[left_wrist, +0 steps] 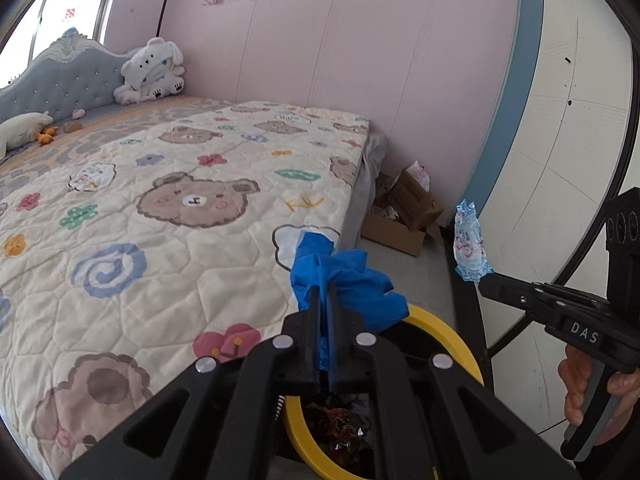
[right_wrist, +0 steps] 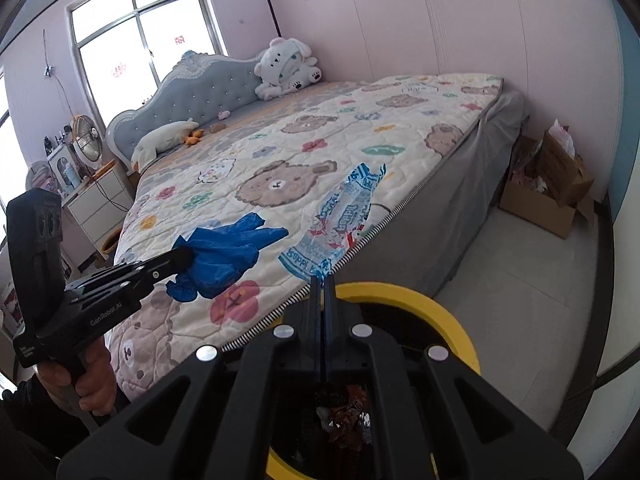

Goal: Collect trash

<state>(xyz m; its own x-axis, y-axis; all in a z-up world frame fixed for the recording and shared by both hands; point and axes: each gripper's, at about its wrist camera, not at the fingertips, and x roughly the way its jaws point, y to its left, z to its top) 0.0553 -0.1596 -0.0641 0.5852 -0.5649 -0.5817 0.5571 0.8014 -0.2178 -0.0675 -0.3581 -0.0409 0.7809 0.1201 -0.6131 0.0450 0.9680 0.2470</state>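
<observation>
Beyond my fingers I see the bed (right_wrist: 360,140), a plush dog (right_wrist: 286,68) and white plush (right_wrist: 160,140) by its headboard. Below them, floor (right_wrist: 520,300) carries a bin (right_wrist: 440,312), possibly part-full.

Two black two-finger grippers (right_wrist: 322,280) (right_wrist: 186,255) are showing, one crumpled blue rubber glove (right_wrist: 224,258), one blue-and-white printed plastic wrapper (right_wrist: 336,220), one yellow-rimmed black bin (right_wrist: 452,320) at six o'clock, two white plush toys (right_wrist: 286,66) (right_wrist: 160,140).

The left tool (left_wrist: 324,292) points forward and downward, its jaws pressed together with blue material pinched at the tips. The right tool (right_wrist: 322,280) slants down likewise, jaws clamped on a thin printed film. A bare hand (left_wrist: 592,388) wraps each pistol-style handle, the left hand (right_wrist: 86,380) included.
</observation>
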